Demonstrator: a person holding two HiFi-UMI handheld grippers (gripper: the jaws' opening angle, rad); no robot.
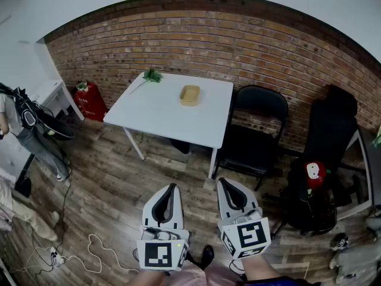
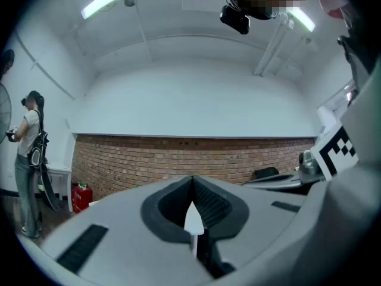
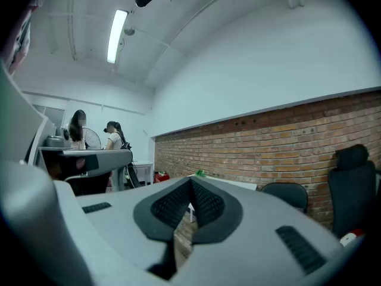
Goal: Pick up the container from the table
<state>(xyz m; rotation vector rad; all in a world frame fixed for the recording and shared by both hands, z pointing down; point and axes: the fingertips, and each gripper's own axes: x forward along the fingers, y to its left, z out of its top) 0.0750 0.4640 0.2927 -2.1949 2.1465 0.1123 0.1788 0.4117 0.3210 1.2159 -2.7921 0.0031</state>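
A small yellow container (image 1: 190, 95) rests on the white table (image 1: 166, 115) near its far right side, against the brick wall. A green sprig (image 1: 152, 75) lies at the table's far edge. Both grippers hang low over the wooden floor, well short of the table. My left gripper (image 1: 173, 187) is shut with nothing between its jaws, and its pads meet in the left gripper view (image 2: 191, 180). My right gripper (image 1: 223, 183) is shut and empty too (image 3: 190, 182). In the right gripper view the table (image 3: 238, 185) and the sprig (image 3: 200, 173) show ahead, but the container is hidden.
A black folding chair (image 1: 257, 130) stands right of the table, with a black office chair (image 1: 330, 142) further right. A red canister (image 1: 89, 100) sits by the wall at the left. A person (image 1: 24, 130) stands at far left. Cables (image 1: 89, 252) lie on the floor.
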